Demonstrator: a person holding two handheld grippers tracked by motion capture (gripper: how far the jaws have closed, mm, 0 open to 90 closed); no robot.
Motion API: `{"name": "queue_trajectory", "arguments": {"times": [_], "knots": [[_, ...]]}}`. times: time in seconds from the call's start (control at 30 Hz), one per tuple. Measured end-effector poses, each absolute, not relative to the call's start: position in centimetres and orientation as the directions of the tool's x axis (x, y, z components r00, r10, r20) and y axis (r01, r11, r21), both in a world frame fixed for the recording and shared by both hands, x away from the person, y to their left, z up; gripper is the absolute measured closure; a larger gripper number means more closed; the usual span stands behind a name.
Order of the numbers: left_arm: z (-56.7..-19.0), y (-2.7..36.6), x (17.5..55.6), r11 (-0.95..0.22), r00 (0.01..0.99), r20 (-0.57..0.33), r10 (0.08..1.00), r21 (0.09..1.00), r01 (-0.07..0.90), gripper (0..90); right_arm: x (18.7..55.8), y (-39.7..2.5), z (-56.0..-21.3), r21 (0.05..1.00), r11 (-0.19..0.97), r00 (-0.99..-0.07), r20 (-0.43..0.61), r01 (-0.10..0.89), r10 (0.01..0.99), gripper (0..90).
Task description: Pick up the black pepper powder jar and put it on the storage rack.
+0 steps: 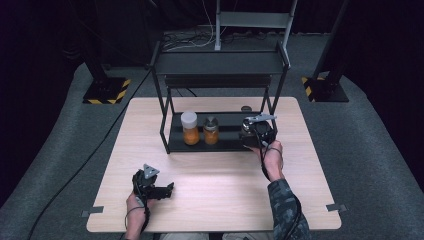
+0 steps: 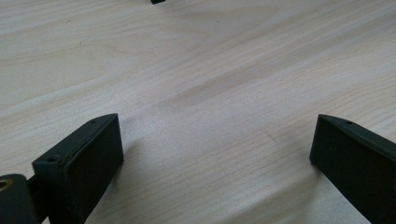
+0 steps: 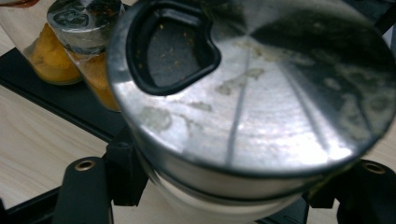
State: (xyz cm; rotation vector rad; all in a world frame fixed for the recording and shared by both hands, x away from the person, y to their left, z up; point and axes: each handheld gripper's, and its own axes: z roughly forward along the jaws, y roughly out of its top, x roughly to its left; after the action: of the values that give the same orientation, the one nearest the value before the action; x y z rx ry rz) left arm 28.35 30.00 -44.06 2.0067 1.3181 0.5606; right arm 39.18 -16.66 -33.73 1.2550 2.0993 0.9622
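A jar with a steel lid (image 3: 243, 107) and a black pour opening sits between the jaws of my right gripper (image 3: 224, 191), which is shut on it. In the high view my right gripper (image 1: 256, 133) is at the right end of the black rack's lower shelf (image 1: 227, 145), and its body hides the jar. On that shelf stand a white-lidded jar of orange contents (image 1: 189, 128) and a metal-lidded jar (image 1: 211, 130), also seen close by as the metal-lidded jar (image 3: 91, 42). My left gripper (image 1: 168, 189) rests open on the table at the near left, with bare wood between its jaws (image 2: 219, 154).
The rack has an upper shelf (image 1: 220, 62) over the lower one. The light wooden table (image 1: 215, 185) has bare wood between the two grippers. A small dark round object (image 1: 246, 108) lies behind the rack. A cable (image 1: 95, 150) runs across the grey floor at the left.
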Motion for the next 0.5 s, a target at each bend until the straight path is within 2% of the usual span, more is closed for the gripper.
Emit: {"name": "queue_trajectory", "arguments": {"times": [0.5], "knots": [[-44.08, 30.0, 28.34, -0.271, 0.399, -0.005, 0.917, 0.726, 0.632, 2.3, 39.91, -16.59, -33.75, 0.773, 0.323, -0.443, -0.06, 0.546, 0.894, 30.9]]}}
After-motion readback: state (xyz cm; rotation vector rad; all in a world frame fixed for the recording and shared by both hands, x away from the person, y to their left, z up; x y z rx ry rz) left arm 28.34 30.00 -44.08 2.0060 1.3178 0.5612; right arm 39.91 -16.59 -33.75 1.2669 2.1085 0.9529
